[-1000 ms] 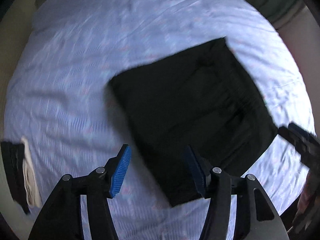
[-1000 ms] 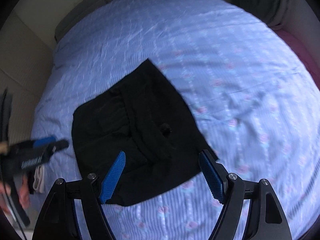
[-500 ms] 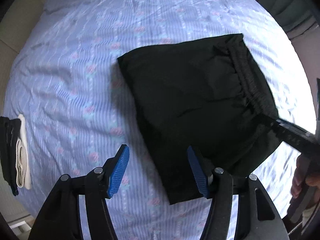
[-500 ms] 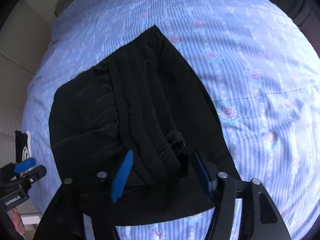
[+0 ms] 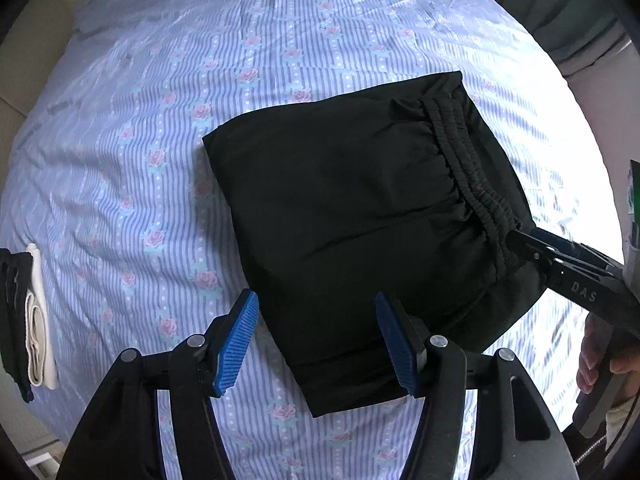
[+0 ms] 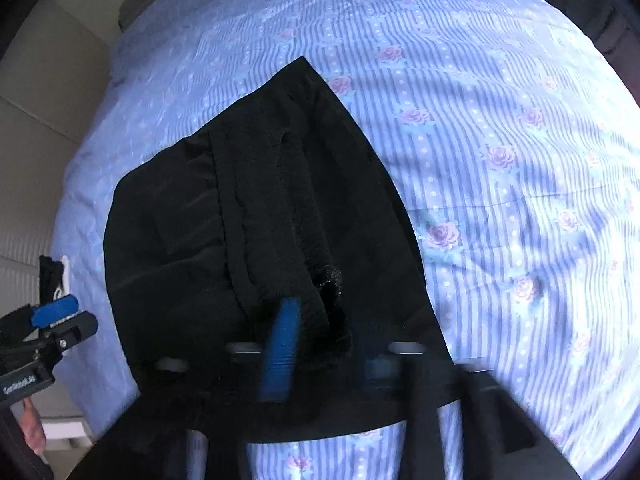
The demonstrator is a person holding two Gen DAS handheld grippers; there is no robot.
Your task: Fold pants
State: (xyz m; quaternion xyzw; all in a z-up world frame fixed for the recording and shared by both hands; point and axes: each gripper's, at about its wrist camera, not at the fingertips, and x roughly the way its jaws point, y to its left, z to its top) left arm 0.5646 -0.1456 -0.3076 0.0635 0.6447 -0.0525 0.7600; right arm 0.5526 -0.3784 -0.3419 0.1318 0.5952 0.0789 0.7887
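Black pants (image 5: 360, 216) lie folded into a block on the blue striped, rose-printed bedsheet (image 5: 160, 120). The gathered waistband (image 5: 472, 176) faces right. My left gripper (image 5: 316, 344) hangs open just above the pants' near left edge, one pad over the sheet and the other over the cloth. My right gripper (image 6: 330, 356) is down on the waistband (image 6: 280, 208), blurred. Its jaws are opening, with a bunched bit of waistband (image 6: 332, 304) between the pads. The left wrist view shows the right gripper (image 5: 516, 240) with its tips at the waistband's near end.
Folded white and black cloths (image 5: 32, 320) lie at the bed's left edge. A hand (image 5: 600, 360) holds the right gripper's handle at the far right. Dark curtains (image 5: 560, 8) hang beyond the bed's far right corner. Bare sheet spreads left of and beyond the pants.
The right gripper came down from above the pants onto the waistband; its jaws narrowed around it, then widened a little. The left gripper stayed open in much the same place.
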